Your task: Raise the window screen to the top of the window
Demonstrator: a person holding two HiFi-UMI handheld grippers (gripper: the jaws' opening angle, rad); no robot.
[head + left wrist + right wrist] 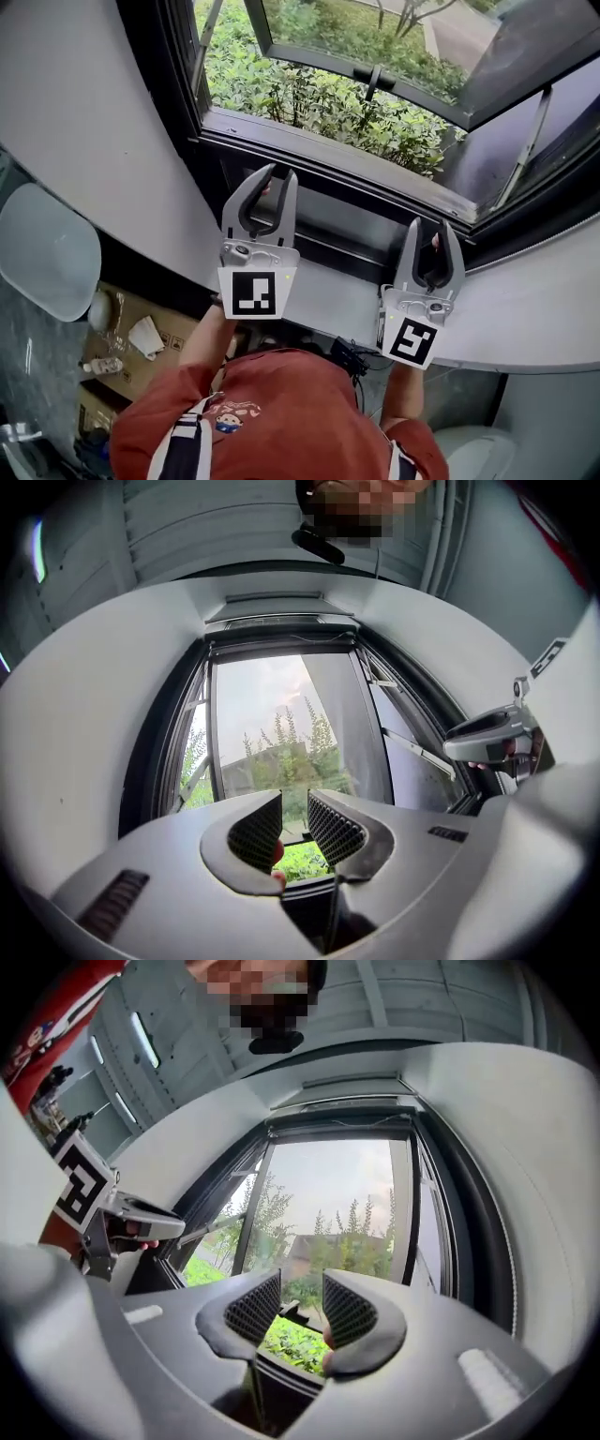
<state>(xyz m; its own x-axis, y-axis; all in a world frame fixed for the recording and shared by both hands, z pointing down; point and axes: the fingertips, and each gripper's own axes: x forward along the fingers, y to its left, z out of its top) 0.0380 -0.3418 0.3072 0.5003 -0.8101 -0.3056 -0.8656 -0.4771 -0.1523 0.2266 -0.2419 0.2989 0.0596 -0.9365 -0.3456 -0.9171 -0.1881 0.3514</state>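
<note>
Seen from the head, both grippers are held at the window's dark lower frame [347, 234], pointing toward the glass. My left gripper [278, 173] is open, and through its gap in the left gripper view [294, 797] only plants outside show. My right gripper [433, 225] is also open with nothing between its jaws [301, 1275]. The screen's dark bar [281, 646] lies along the top of the opening, under a housing, also visible in the right gripper view [342, 1129]. No mesh crosses the opening. Each gripper appears in the other's view, the right [492, 735] and the left [131, 1215].
The glass sash [375, 66] is swung outward over green bushes [309, 94]. A white curved ledge [525, 309] runs under the window. A white rounded object [42, 248] and a cardboard box [131, 347] sit low on the left. My red shirt [281, 412] fills the bottom.
</note>
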